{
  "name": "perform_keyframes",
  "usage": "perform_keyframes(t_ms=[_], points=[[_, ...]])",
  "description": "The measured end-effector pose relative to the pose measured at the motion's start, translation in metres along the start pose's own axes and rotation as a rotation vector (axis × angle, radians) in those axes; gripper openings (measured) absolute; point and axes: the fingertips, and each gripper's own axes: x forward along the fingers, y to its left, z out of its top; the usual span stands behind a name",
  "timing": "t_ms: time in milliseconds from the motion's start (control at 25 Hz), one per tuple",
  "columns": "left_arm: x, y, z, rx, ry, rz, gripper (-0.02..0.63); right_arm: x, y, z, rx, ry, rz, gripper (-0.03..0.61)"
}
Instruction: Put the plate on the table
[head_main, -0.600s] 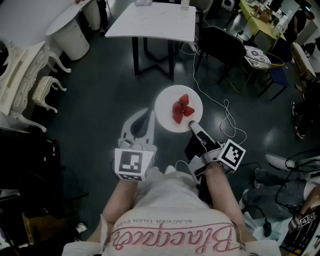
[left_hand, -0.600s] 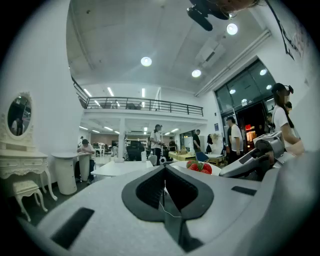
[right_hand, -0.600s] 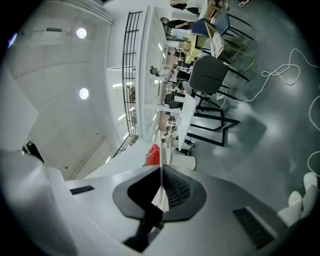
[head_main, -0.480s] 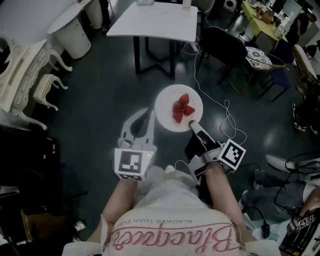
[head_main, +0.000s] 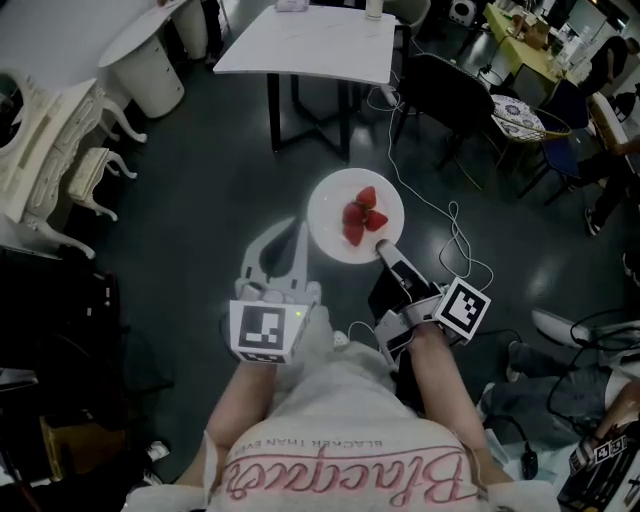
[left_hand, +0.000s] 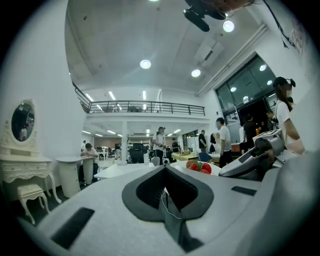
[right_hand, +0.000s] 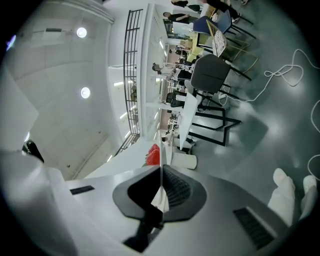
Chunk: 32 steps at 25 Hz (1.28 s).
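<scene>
A white plate (head_main: 340, 240) with several strawberries (head_main: 360, 215) hangs above the dark floor, in front of the person. My right gripper (head_main: 384, 252) is shut on the plate's near rim. In the right gripper view the plate (right_hand: 161, 167) shows edge-on between the jaws, with the strawberries (right_hand: 153, 155) beyond them. My left gripper (head_main: 291, 240) floats just left of the plate, shut, holding nothing. Seen from the left gripper view, the left gripper (left_hand: 166, 186) has its jaws together, and the strawberries (left_hand: 199, 167) lie to the right. The white table (head_main: 305, 40) stands farther ahead.
A black chair (head_main: 445, 85) stands right of the table, and a white cable (head_main: 455, 235) snakes over the floor by the plate. At the left are a white dresser and stool (head_main: 85, 175) and a round white stand (head_main: 145, 60). More chairs and people crowd the far right.
The plate and both grippers have stayed almost where they were, with only a very small drift to the left in the head view.
</scene>
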Motion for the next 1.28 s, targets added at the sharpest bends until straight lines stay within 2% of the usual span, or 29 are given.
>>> perform_keyframes(t_ms=[400,840,1280], points=[[0.044,0.023,-0.006,0.005,0.008,-0.003,0.005,0.037,-0.011,0.024,-0.015,0.007,-0.024,0.014],[0.135,0.096,-0.009,-0.006,-0.002,0.015,0.005,0.142,-0.016,0.070,-0.038,0.026,-0.032,0.014],[0.231,0.169,-0.005,-0.014,0.006,-0.034,0.005,0.248,-0.014,0.117,-0.031,-0.012,-0.048,0.014]])
